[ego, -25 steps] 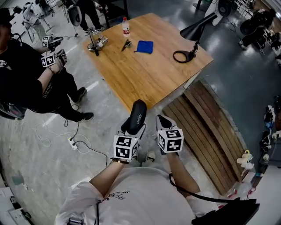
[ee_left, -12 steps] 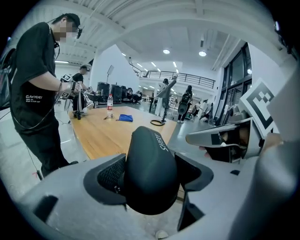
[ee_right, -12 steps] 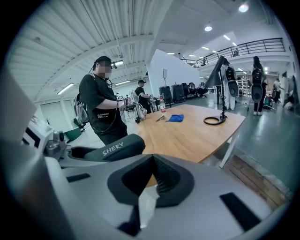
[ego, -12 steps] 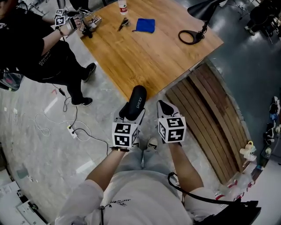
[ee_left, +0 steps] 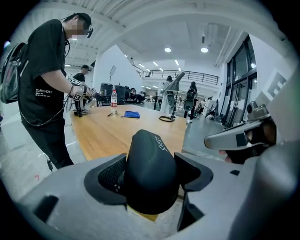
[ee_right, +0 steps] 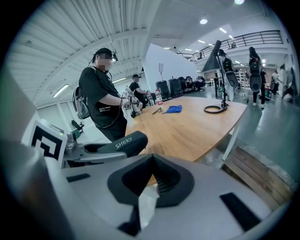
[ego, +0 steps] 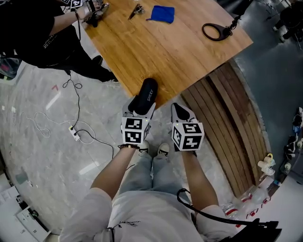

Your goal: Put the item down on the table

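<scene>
A black oblong case (ego: pixel 144 97) with white lettering sticks out of my left gripper (ego: pixel 140 105), which is shut on it; the case's far end reaches over the near corner of the wooden table (ego: pixel 170 52). In the left gripper view the case (ee_left: pixel 149 169) fills the space between the jaws. My right gripper (ego: pixel 180 112) is beside it on the right, shut with nothing in it, its jaws meeting (ee_right: pixel 151 174). From the right gripper view the case (ee_right: pixel 123 143) shows at the left.
On the far side of the table lie a blue cloth (ego: pixel 162 13), a small dark tool (ego: pixel 136 9) and a black lamp base (ego: pixel 217 31). Another person in black (ego: pixel 38 28) works at the table's far left corner. A slatted wooden pallet (ego: pixel 227 127) lies right of the table. A cable (ego: pixel 75 132) trails on the floor.
Both grippers and the case have moved closer to the table's near corner. The other person has stepped to the table's far left corner.
</scene>
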`<state>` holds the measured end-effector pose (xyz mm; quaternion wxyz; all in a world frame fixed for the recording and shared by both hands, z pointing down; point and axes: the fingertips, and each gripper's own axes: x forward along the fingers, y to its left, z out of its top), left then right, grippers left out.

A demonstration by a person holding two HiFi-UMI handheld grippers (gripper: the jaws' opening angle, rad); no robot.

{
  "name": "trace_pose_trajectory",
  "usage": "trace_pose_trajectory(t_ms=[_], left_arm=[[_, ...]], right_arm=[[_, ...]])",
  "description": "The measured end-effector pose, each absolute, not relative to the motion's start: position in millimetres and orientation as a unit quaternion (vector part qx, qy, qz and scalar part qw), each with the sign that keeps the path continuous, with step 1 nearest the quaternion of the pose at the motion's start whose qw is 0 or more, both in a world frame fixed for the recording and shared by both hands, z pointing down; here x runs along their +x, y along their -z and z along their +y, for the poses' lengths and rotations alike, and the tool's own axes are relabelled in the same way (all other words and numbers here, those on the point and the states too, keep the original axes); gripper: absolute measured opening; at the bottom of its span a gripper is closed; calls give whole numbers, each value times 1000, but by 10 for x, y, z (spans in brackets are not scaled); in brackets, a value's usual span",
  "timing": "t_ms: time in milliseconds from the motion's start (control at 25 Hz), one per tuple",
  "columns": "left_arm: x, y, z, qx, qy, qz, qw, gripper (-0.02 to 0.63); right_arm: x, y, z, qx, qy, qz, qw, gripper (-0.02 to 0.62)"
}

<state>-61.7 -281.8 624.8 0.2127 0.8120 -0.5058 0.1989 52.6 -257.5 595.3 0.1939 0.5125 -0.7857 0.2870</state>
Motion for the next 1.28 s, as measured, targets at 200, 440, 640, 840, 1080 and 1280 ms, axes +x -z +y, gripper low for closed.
trace_pose_trajectory(t_ms=[200, 440, 640, 840, 1080, 1280], left_arm=[[-567, -6393, -3050, 807, -199, -510, 220, 328], [-503, -6579, -3204, 803, -211, -509, 225, 328], [-517, -6745, -3209, 801, -222, -505, 233, 328], [-479, -6882, -3280, 803, -232, -495, 237, 328], [-447, -7009, -3259, 804, -246, -483, 245, 330], [-425, -7079, -3250, 808, -245, -477, 246, 330]], right_arm=[[478, -6084, -2752, 510, -288, -786, 197, 5], [430, -6166, -2893, 504, -289, -790, 196, 5], [416, -6246, -2877, 501, -292, -791, 197, 5], [407, -6328, -2864, 497, -295, -791, 200, 5], [408, -6318, -2837, 494, -296, -793, 201, 5], [375, -6357, -2838, 491, -297, -794, 203, 5]])
